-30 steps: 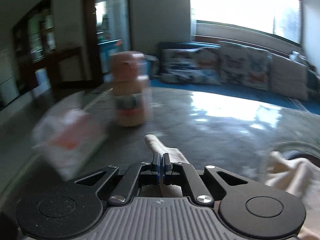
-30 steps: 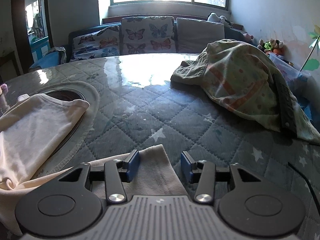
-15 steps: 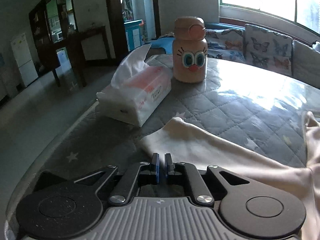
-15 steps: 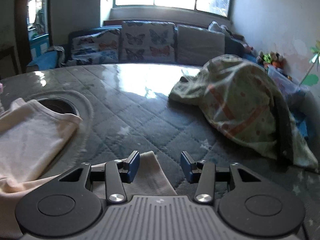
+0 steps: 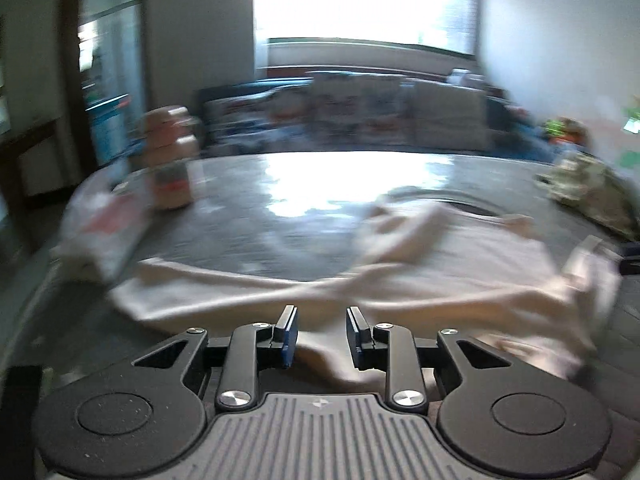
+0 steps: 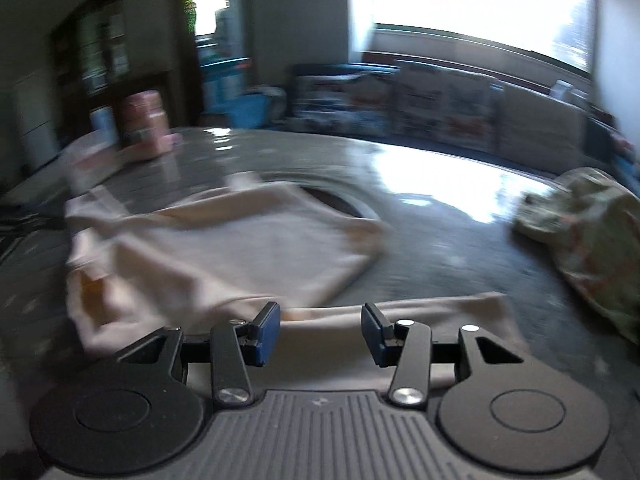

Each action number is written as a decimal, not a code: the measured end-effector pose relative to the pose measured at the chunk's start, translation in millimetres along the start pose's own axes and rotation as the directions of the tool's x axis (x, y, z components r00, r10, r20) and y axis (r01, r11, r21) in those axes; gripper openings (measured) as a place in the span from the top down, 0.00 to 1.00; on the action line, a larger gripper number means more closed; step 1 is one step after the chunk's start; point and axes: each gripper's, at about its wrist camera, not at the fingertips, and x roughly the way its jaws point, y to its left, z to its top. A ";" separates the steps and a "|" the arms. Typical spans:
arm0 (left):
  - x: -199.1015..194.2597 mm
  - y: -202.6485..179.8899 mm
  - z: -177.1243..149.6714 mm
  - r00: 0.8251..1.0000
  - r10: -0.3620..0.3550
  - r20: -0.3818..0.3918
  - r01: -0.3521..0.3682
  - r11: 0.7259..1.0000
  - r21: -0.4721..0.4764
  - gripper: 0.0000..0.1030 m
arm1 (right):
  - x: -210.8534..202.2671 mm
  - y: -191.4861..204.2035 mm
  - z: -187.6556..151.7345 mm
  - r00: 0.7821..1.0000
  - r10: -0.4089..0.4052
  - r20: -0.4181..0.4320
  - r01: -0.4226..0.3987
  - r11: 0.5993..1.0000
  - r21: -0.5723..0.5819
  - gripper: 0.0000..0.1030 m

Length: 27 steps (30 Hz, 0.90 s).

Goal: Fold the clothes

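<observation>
A cream garment (image 5: 460, 264) lies spread and rumpled across the quilted table (image 5: 280, 208), one part doubled over, with a patterned cloth heap (image 6: 592, 240) well apart at the right. Both views are motion-blurred; the left gripper (image 5: 322, 334) and right gripper (image 6: 320, 334) sit low over the garment's near edge, level, jaws parted and holding nothing. Folding it well likely calls for pinching matching points along that edge and moving together.

The cream-coloured soft cotton garment (image 5: 460, 264) is spread out rumpled across the grey quilted counter (image 5: 248, 236), one edge folded over itself. Both views are pretty blurry. A second crumpled greenish patterned garment (image 6: 592, 232) sits heaped well apart at the right.
</observation>
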 end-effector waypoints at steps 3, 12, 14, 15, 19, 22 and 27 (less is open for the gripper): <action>-4.8 -23.7 -0.3 0.994 -0.105 -0.001 0.105 0.993 0.055 0.64 | -3.4 29.2 1.9 0.994 0.109 -0.010 -0.110 0.992 -0.066 0.56; 7.6 -60.8 -14.9 0.978 -0.200 -0.064 0.208 0.963 0.170 0.64 | 7.0 100.5 -8.6 0.955 0.271 -0.116 -0.293 0.915 -0.276 0.56; 10.5 -62.4 -17.8 0.976 -0.207 -0.072 0.217 0.960 0.179 0.65 | 10.7 109.5 -11.2 0.953 0.272 -0.132 -0.301 0.900 -0.315 0.56; 10.1 -62.7 -17.9 0.975 -0.210 -0.071 0.220 0.958 0.182 0.68 | 12.4 113.4 -12.1 0.953 0.271 -0.139 -0.302 0.893 -0.332 0.56; 8.3 -63.7 -18.6 0.972 -0.223 -0.069 0.232 0.953 0.194 0.87 | 21.8 127.6 -18.5 0.954 0.253 -0.159 -0.296 0.869 -0.397 0.58; 7.0 -64.5 -19.0 0.970 -0.232 -0.068 0.241 0.949 0.204 0.96 | 29.4 137.2 -22.9 0.962 0.229 -0.151 -0.272 0.854 -0.444 0.62; 3.2 -65.6 -19.3 0.967 -0.249 -0.063 0.257 0.941 0.220 0.98 | 35.1 137.1 -19.8 0.958 0.245 -0.149 -0.286 0.862 -0.418 0.95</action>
